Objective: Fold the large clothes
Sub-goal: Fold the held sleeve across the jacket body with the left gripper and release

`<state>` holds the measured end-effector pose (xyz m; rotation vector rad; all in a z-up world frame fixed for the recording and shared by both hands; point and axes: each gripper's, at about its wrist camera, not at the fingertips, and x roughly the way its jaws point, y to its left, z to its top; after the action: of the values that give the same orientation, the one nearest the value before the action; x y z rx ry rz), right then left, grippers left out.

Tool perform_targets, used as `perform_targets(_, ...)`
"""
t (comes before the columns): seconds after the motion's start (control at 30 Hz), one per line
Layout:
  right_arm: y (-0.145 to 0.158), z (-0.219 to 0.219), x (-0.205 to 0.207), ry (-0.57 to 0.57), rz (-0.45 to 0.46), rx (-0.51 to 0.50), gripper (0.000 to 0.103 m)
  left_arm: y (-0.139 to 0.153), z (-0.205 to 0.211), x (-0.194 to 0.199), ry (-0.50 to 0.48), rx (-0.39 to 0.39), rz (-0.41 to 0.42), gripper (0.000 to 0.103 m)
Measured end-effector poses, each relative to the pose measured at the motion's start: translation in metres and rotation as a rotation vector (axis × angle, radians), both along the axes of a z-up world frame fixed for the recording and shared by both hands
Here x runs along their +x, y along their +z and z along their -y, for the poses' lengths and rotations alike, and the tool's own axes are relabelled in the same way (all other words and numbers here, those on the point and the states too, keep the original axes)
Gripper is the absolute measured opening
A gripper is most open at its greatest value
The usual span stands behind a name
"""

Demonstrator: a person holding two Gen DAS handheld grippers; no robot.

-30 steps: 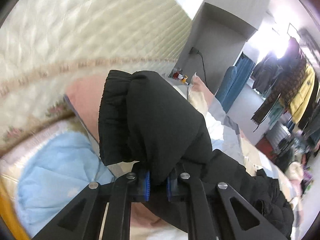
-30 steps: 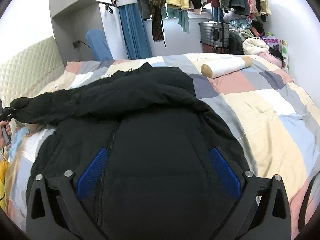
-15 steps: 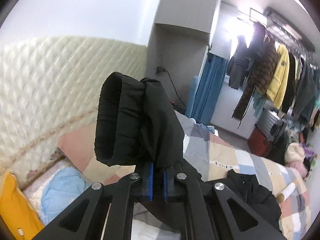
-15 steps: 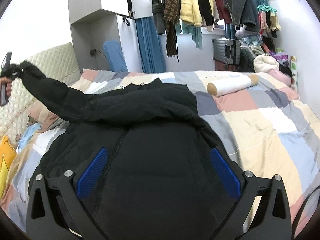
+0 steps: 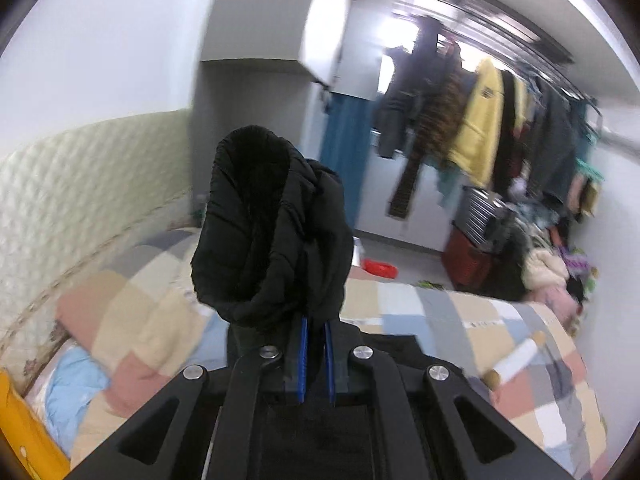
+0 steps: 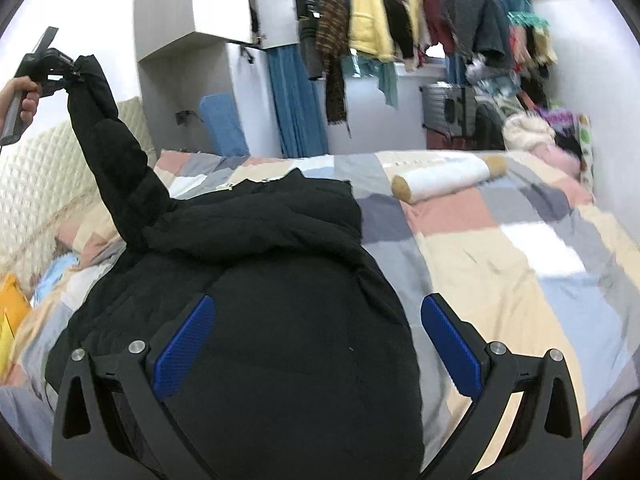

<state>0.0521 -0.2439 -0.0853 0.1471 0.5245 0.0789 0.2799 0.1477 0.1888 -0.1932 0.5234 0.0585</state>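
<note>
bedroom, patchwork quilt (image 6: 500, 240) | left gripper (image 5: 314, 344) clamps puffer jacket (image 6: 260, 300) sleeve cuff (image 5: 256, 232), raised for fold-in | right gripper (image 6: 316, 344) wide, empty, over jacket body

Jacket (image 6: 256, 280) on bed (image 6: 500, 248); bolster (image 6: 448, 178) right, behind.

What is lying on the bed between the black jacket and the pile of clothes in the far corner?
In the right wrist view, a white roll with tan ends lies on the quilt between them.
</note>
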Motion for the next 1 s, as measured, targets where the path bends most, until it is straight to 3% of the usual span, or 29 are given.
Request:
perform_targets(0.2,0.003,0.020,-0.009,-0.059,0.009,0.047,0.103,-0.005,0.115,-0.001,-0.236,0.048,0.086,0.007)
perform_targets(0.37,-0.009,0.029,-0.009,-0.051,-0.005,0.068,0.103,-0.041,0.189,0.012,-0.353,0.064,0.040,0.004)
perform_targets(0.57,-0.021,0.034,-0.002,-0.021,-0.042,0.125,0.103,-0.099,0.209,0.027,-0.359,0.138,-0.052,0.004)
perform_targets(0.73,-0.024,0.029,0.003,0.009,-0.052,0.164,0.103,-0.172,0.227,0.036,-0.388,0.305,-0.168,0.006)
perform_targets(0.83,-0.027,0.025,0.004,0.019,-0.067,0.169,0.103,-0.220,0.250,0.046,-0.417,0.421,-0.239,0.023)
perform_targets(0.87,-0.028,0.024,0.004,0.022,-0.069,0.173,0.103,-0.237,0.261,0.050,-0.421,0.467,-0.251,0.036)
perform_targets(0.9,-0.028,0.024,0.005,0.023,-0.071,0.173,0.103,-0.246,0.267,0.051,-0.416,0.493,-0.248,0.048)
perform_targets(1.0,-0.031,0.022,0.008,0.019,-0.085,0.169,0.103,-0.271,0.285,0.059,-0.408,0.519,-0.231,0.064)
